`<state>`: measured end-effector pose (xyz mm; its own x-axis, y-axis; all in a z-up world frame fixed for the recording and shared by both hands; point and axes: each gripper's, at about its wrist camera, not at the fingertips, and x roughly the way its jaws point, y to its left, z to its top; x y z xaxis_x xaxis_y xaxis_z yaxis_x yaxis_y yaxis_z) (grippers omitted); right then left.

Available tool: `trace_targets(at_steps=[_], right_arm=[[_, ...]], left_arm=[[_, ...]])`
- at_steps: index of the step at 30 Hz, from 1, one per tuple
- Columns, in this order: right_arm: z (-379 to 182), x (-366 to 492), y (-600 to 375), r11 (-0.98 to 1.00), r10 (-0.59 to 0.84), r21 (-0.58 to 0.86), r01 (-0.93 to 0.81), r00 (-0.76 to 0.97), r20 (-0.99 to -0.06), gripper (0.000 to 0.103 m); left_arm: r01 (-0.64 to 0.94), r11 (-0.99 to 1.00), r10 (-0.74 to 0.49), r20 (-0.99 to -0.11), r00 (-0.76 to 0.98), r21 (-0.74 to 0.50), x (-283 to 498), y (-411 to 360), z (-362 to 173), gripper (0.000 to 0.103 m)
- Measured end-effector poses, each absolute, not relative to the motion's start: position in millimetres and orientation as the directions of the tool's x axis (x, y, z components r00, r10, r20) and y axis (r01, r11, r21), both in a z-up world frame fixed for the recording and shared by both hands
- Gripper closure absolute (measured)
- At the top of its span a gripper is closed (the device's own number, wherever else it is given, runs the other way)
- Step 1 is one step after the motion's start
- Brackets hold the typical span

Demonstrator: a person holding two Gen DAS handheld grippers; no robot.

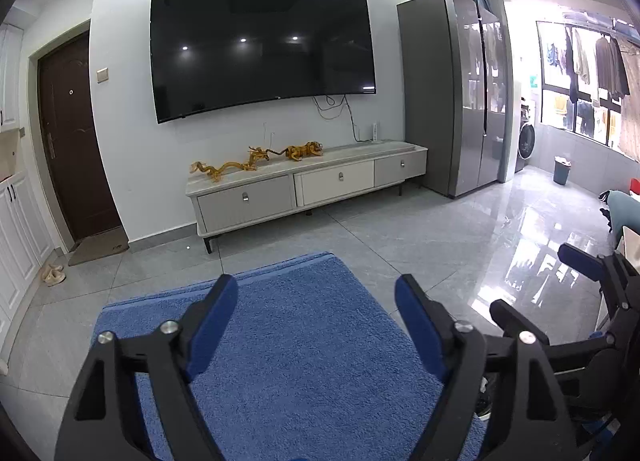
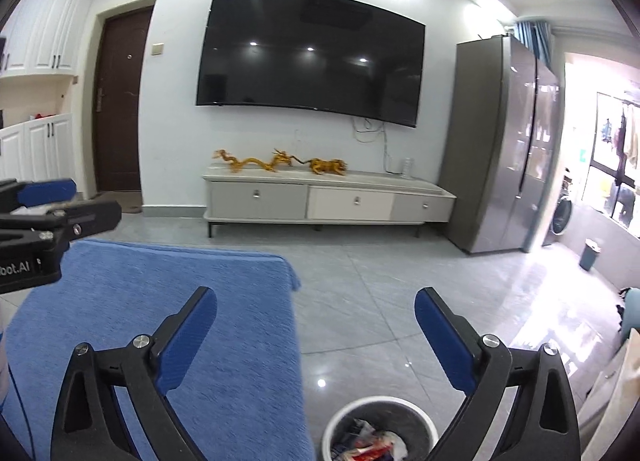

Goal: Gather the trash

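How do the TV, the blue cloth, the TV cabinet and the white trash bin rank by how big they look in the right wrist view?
1. Blue cloth, though it is nearest the camera, which inflates it.
2. TV.
3. TV cabinet.
4. White trash bin, partly cut off by the frame edge, so its full size is unsure.

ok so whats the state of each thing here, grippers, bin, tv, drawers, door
left gripper: open, holding nothing, over the blue towel
right gripper: open, holding nothing
trash bin: uncovered, wrappers inside
tv: off, dark screen
cabinet drawers: all three shut
front door: closed
fridge: doors shut
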<state>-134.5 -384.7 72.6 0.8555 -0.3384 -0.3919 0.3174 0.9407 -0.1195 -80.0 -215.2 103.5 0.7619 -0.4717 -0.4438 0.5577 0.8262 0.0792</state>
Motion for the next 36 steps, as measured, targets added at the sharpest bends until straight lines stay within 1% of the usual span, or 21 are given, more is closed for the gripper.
trace_targets(at_steps=[4, 6, 11, 24, 36], right_arm=[[63, -146, -386, 0.933, -0.360, -0.134, 0.335, 0.845, -0.395, 0.000], [59, -148, -388, 0.934, -0.357, -0.129, 0.333, 0.846, -0.397, 0.000], [52, -155, -385, 0.935, -0.352, -0.115, 0.335, 0.844, -0.405, 0.000], [49, -151, -387, 0.937, -0.347, -0.122, 0.327, 0.840, -0.416, 0.000], [57, -148, -391, 0.939, -0.342, -0.118, 0.323, 0.850, -0.400, 0.000]], left_arm=[[0.552, 0.831, -0.471, -0.439, 0.765, 0.072, -90, -216, 93, 0.014], [0.536, 0.840, -0.449, -0.447, 0.774, 0.082, -91, -217, 89, 0.012], [0.504, 0.862, -0.423, -0.469, 0.775, 0.055, -84, -209, 83, 0.012], [0.475, 0.879, -0.402, -0.480, 0.780, 0.035, -78, -195, 73, 0.012], [0.462, 0.885, -0.390, -0.463, 0.796, 0.049, -79, -196, 74, 0.012]])
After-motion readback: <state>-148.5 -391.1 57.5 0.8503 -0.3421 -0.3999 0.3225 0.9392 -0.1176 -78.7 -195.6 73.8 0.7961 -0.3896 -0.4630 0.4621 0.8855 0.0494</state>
